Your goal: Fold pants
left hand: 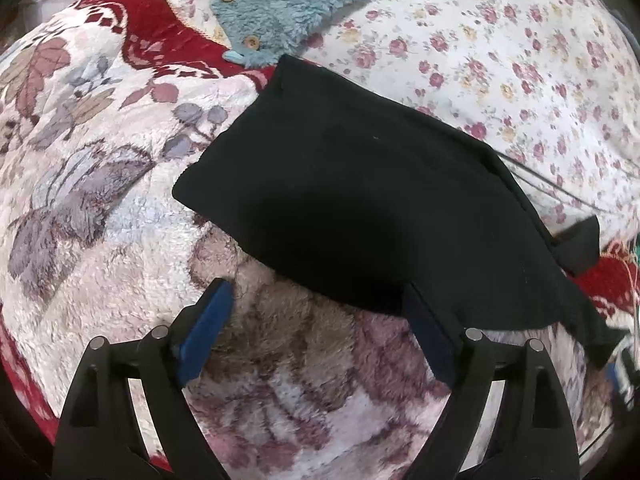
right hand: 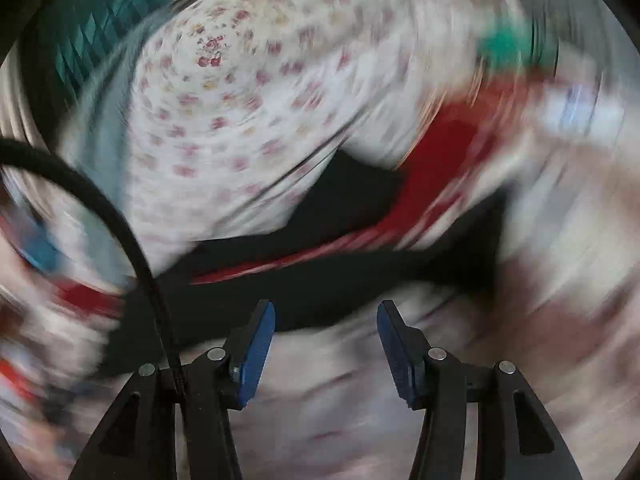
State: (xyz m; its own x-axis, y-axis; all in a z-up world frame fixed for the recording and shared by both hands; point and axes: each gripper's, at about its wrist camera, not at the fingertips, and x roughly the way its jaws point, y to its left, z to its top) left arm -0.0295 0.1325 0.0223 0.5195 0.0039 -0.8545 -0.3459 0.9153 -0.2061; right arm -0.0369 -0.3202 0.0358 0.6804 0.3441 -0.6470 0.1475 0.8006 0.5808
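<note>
Left gripper (left hand: pixel 316 300) spread wide, empty, just short of the near edge of one black fabric pair of pants (left hand: pixel 360 208), folded compact on a plush floral blanket (left hand: pixel 100 152). Right gripper (right hand: pixel 326 320) half open, empty, view blurred. Probably one last fold or tidying left.

Folded pants (left hand: pixel 360 200): lying across the seam between plush blanket (left hand: pixel 100 200), to their left and before them, and flowered sheet (left hand: pixel 500 60), to their right and behind. Fleece garment (left hand: pixel 280 4): behind the pants, on both covers. Left gripper (left hand: pixel 320 312): before the pants' near edge.
</note>
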